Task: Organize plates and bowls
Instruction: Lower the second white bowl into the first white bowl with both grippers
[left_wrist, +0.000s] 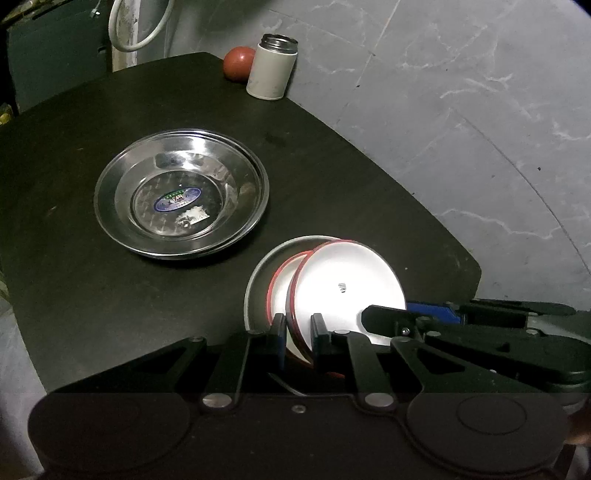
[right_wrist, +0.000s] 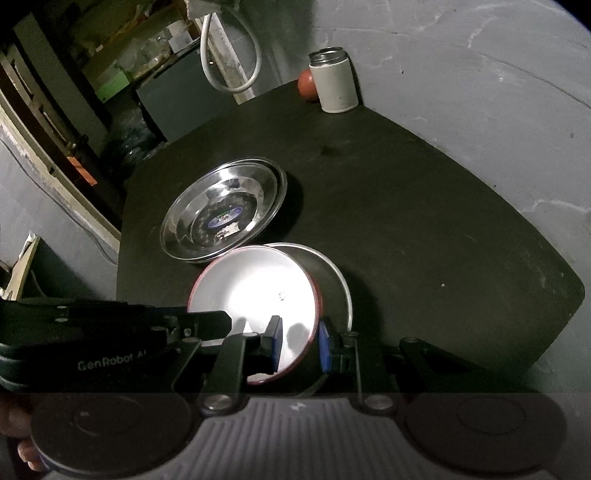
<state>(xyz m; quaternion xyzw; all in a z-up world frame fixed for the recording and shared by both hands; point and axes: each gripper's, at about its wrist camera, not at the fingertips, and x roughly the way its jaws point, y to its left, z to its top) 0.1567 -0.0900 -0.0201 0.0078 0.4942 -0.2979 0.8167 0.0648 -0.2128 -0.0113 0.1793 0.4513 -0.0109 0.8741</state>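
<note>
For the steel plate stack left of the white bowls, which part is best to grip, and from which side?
Probably the thin flared rim of the steel plates, at the near edge facing the grippers. The stack lies flat on the table, and the rim overhangs the base, so one finger could likely slip under it. The near and left sides are free; the bowls crowd the right.
</note>
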